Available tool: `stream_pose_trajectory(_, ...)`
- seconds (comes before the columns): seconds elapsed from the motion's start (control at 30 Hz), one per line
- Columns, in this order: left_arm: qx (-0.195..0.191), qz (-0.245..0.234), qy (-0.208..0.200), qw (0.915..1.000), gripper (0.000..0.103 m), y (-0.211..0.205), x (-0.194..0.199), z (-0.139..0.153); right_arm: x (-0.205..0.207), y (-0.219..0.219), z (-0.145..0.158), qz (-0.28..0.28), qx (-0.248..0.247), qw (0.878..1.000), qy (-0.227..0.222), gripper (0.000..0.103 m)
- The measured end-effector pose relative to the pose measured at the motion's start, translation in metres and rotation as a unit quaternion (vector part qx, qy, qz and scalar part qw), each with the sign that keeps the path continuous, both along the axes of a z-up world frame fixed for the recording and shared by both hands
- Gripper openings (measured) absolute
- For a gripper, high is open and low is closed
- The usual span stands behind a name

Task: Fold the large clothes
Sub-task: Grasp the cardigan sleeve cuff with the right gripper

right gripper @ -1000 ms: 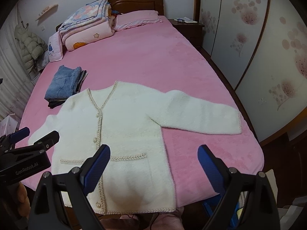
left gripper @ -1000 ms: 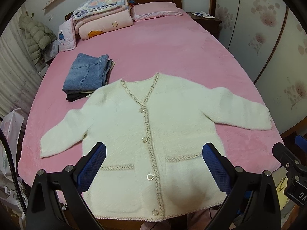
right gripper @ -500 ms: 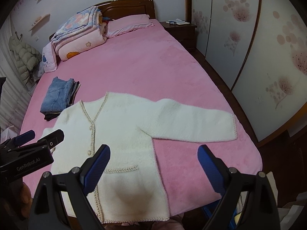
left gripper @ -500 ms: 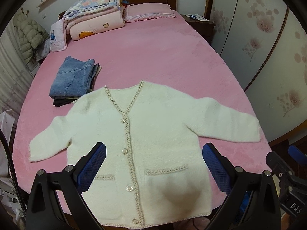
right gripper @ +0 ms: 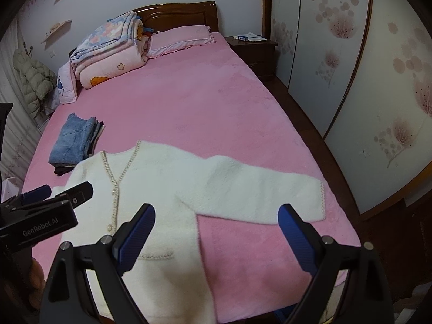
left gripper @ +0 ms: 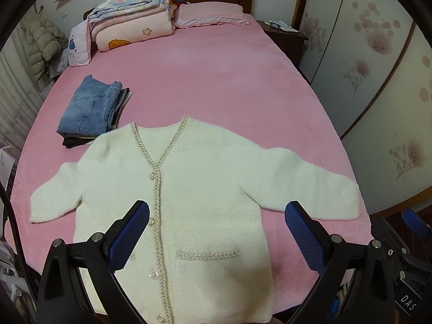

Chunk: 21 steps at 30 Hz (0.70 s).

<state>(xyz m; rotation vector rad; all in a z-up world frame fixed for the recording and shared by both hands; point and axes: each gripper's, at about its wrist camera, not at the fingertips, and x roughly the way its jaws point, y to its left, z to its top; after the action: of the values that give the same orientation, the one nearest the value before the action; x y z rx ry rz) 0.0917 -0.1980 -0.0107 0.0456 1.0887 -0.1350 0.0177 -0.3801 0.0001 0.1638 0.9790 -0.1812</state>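
A white fluffy cardigan (left gripper: pixel 205 194) with braided trim and buttons lies flat, front up and sleeves spread, at the near end of the pink bed (left gripper: pixel 216 81). It also shows in the right wrist view (right gripper: pixel 167 189). My left gripper (left gripper: pixel 216 232) is open and empty, held above the cardigan's lower body. My right gripper (right gripper: pixel 216 232) is open and empty, above the right hem and the bed, below the right sleeve (right gripper: pixel 264 191). The left gripper's body (right gripper: pixel 46 210) shows at the left of the right wrist view.
A folded stack with jeans (left gripper: pixel 89 110) on top lies left of the cardigan's collar. Folded quilts (left gripper: pixel 132 16) and a pink pillow (left gripper: pixel 213 13) sit at the headboard. A nightstand (right gripper: pixel 253 46) and wardrobe doors (right gripper: pixel 351 81) stand on the right. A puffy coat (left gripper: pixel 43 43) hangs left.
Both grippers have drawn back and up from the bed, so the cardigan sits smaller and lower in view. The cardigan has not moved. Both grippers stay open.
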Motion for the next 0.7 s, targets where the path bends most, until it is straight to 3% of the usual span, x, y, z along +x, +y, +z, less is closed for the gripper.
stream_pose_trajectory(0.37,0.008,-0.021,0.030,0.9993,0.100,-0.072,0.021,-0.058,0.016,-0.095,-0.053,-0.039,0.005,0.999,0.022,0.093)
stream_pose_trajectory(0.43,0.015,-0.028,0.034,0.9989,0.099,-0.086,0.025,-0.072,0.019,-0.115,-0.071,-0.055,0.006,0.998,0.035,0.093)
stream_pose_trajectory(0.5,0.025,-0.038,0.035,0.9984,0.092,-0.100,0.029,-0.087,0.020,-0.135,-0.091,-0.073,0.008,0.996,0.048,0.093)
stream_pose_trajectory(0.7,0.045,-0.072,0.037,0.9957,0.092,-0.139,0.043,-0.130,0.020,-0.198,-0.165,-0.124,0.037,0.987,0.099,0.092)
